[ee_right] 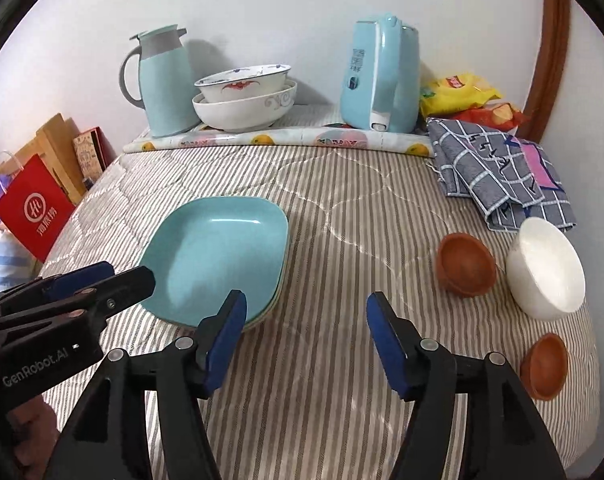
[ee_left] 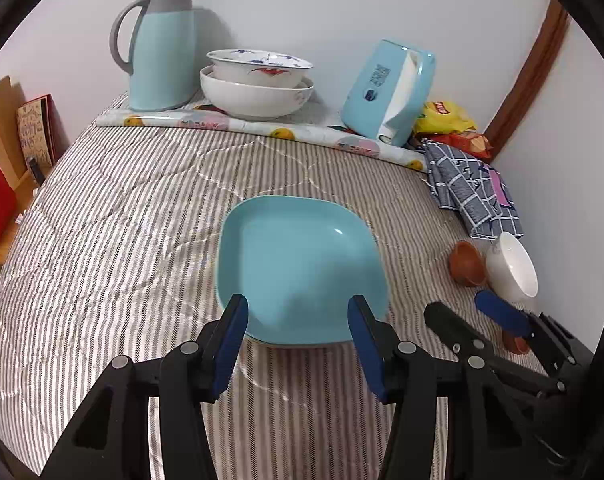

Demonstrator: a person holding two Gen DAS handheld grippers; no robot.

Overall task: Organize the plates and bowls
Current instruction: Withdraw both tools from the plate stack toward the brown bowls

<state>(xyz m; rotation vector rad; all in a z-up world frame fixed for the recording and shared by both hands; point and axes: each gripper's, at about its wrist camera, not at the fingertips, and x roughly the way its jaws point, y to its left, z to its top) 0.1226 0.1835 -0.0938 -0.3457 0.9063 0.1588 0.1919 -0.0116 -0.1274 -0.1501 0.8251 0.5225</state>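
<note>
A stack of square light-blue plates (ee_left: 298, 264) (ee_right: 218, 248) lies in the middle of the striped quilt. My left gripper (ee_left: 298, 308) (ee_right: 126, 274) is open over the stack's near edge, pads apart from it. My right gripper (ee_right: 306, 304) (ee_left: 459, 304) is open and empty above bare quilt, just right of the stack. At the right lie a small white bowl (ee_right: 545, 268) (ee_left: 513, 268) and two small brown bowls (ee_right: 465, 264) (ee_right: 543, 366). At the back a patterned bowl (ee_left: 258, 64) sits nested in a larger white bowl (ee_left: 258, 98).
A light-blue thermos jug (ee_left: 162, 48) and a blue tissue box (ee_left: 389, 92) stand on a fruit-print mat by the wall. Snack bags (ee_right: 457, 94) and a checked cloth (ee_right: 497, 172) fill the back right corner. A red paper bag (ee_right: 34, 208) stands beyond the left edge.
</note>
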